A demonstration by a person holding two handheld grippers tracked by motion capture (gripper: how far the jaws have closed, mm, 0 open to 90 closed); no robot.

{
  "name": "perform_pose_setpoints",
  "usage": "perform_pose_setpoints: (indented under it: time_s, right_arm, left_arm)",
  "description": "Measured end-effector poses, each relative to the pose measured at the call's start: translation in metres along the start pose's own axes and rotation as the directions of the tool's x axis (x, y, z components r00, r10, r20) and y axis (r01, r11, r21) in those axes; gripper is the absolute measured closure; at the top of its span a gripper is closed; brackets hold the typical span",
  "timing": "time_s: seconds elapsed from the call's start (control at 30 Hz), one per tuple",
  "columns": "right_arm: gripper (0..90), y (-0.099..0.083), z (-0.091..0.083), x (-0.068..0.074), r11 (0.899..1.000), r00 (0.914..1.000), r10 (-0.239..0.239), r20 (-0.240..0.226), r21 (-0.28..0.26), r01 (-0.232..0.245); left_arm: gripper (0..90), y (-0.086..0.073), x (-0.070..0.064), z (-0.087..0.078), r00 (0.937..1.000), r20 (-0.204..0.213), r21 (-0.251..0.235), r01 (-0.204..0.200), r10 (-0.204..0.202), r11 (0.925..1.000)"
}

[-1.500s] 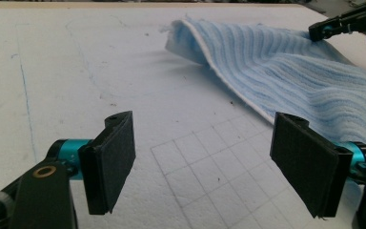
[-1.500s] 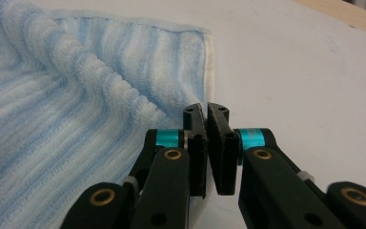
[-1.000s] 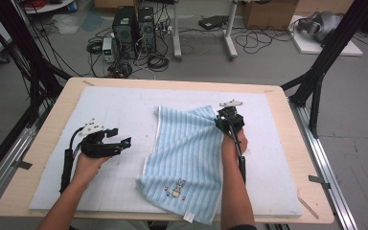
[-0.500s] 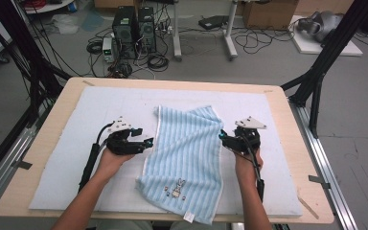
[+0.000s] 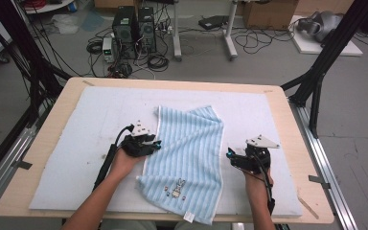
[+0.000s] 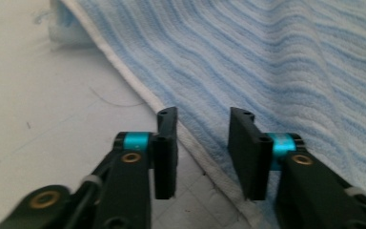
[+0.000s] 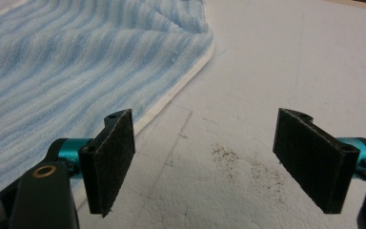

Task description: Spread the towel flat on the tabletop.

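A light blue striped towel [image 5: 188, 148] with a white hem and a small cartoon print lies spread on the white mat [image 5: 86, 129], its near corner hanging over the table's front edge. My left gripper [image 5: 156, 143] rests at the towel's left edge. In the left gripper view it [image 6: 202, 152] is open, its jaws straddling the white hem of the towel [image 6: 276, 71] with nothing clamped. My right gripper [image 5: 229, 155] sits just off the towel's right edge. In the right gripper view it [image 7: 205, 162] stands wide open over bare mat, with the towel [image 7: 66, 76] to its left.
The mat covers a wooden table [image 5: 287, 110] with black frame posts at both sides. Dark specks mark the mat [image 7: 248, 167] between the right jaws. Computers and cables [image 5: 134, 28] stand on the floor beyond the far edge.
The right gripper left the towel's far right corner and moved nearer, off the right edge. The left gripper moved right, up to the towel's left hem. The towel now lies flatter.
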State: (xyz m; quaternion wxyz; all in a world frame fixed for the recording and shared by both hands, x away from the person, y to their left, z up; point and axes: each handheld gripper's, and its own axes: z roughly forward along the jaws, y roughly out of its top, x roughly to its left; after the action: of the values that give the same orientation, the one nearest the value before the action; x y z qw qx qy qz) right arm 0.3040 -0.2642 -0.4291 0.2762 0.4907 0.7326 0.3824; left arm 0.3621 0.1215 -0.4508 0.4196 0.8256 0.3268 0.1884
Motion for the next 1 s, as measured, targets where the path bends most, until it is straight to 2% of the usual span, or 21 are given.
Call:
perform_pose_setpoints:
  time_s: [0.07,0.17,0.27,0.33,0.43,0.53,0.67,0.8,0.93,1.0]
  right_arm:
    - [21.4,0.001,-0.001,0.001,1.000,1.0000,0.005,0.001,-0.005,-0.005]
    - [21.5,0.003,0.000,0.003,1.000,1.0000,-0.003,-0.005,-0.006,0.003]
    - [21.6,0.003,0.001,0.005,1.000,0.9999,-0.010,-0.013,-0.010,0.010]
    - [21.6,0.003,0.003,0.006,1.000,0.9998,-0.009,-0.017,-0.010,0.009]
    - [21.7,0.004,0.005,0.008,1.000,0.9997,-0.009,-0.022,-0.007,0.009]
    - [22.7,0.005,0.008,0.011,1.000,0.9995,-0.009,-0.029,-0.002,0.009]
    - [26.1,0.007,0.015,0.014,1.000,0.9988,-0.027,-0.041,0.014,0.027]
    - [34.9,0.014,0.027,0.025,0.997,0.9937,-0.059,-0.095,0.048,0.064]
    - [41.8,0.023,0.045,0.041,0.992,0.9830,-0.091,-0.159,0.072,0.104]
    - [44.3,0.026,0.056,0.048,0.990,0.9769,-0.085,-0.196,0.093,0.105]
  left_arm:
    - [75.9,0.001,-0.006,0.002,0.9979,-0.017,0.019,-0.062,0.062,0.9979]
    - [88.0,0.001,-0.008,0.003,0.9964,-0.028,0.025,-0.079,0.080,0.9965]
    - [89.2,0.001,-0.006,0.002,0.9984,-0.018,0.022,-0.053,0.054,0.9983]
    - [89.4,0.001,-0.002,0.002,0.9995,-0.022,0.013,-0.020,0.021,0.9997]
    - [89.6,0.000,0.005,-0.001,0.9987,-0.051,0.006,-0.003,0.003,1.0000]
    - [89.6,-0.001,0.015,-0.003,0.9962,-0.078,-0.013,0.039,-0.040,0.9992]
    - [89.7,-0.004,0.028,-0.006,0.9880,-0.121,-0.037,0.092,-0.096,0.9950]
    - [89.7,-0.006,0.038,-0.009,0.9773,-0.162,-0.052,0.130,-0.137,0.9902]
    - [89.7,-0.009,0.049,-0.014,0.9634,-0.203,-0.060,0.166,-0.175,0.9842]
    - [89.7,-0.010,0.052,-0.017,0.9563,-0.218,-0.075,0.183,-0.195,0.9803]
